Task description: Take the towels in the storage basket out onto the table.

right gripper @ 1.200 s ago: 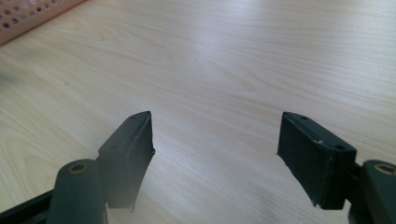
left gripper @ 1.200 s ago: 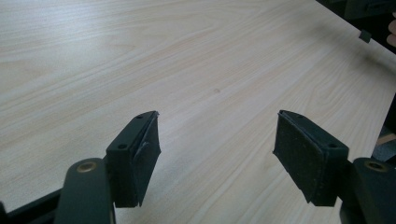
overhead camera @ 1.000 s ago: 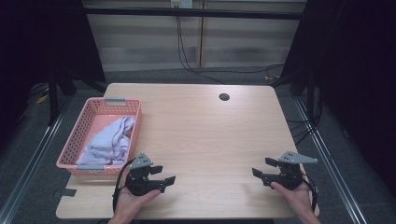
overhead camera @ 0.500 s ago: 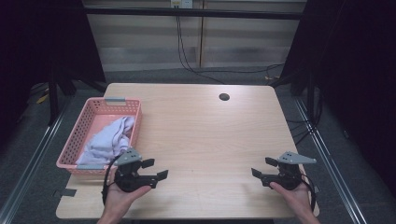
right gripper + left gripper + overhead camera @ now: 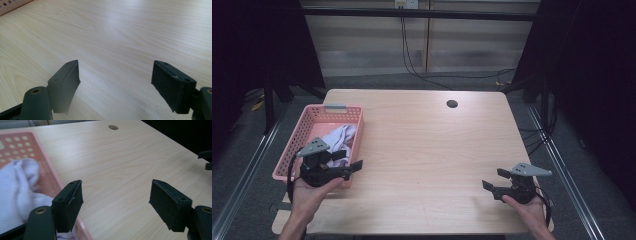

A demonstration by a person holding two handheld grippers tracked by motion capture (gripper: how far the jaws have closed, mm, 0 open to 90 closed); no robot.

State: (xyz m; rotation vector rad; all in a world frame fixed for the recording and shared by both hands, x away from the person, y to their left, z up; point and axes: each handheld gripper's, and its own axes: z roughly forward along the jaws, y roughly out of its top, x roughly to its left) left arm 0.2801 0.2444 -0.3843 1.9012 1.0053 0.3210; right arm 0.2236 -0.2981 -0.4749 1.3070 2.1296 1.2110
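Left gripper (image 5: pixel 346 161) hangs agape and empty over the basket (image 5: pixel 343 108) at nine o'clock; the cloth (image 5: pixel 339 137) lies ungrasped inside; right gripper (image 5: pixel 493 180), five o'clock, gapes empty; the pick-up seems not yet begun.

You face a pale rectangular wooden table (image 5: pixel 427 150) on grey carpeted floor (image 5: pixel 242 170), dark curtains (image 5: pixel 257 45) flanking a light panelled wall (image 5: pixel 362 45) with hanging black cables (image 5: pixel 409 55).

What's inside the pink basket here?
A crumpled pale lavender cloth lies in the basket, toward its near end. The far part shows bare perforated floor. The left claw and its body cover the near end, so anything under them or the cloth is hidden.
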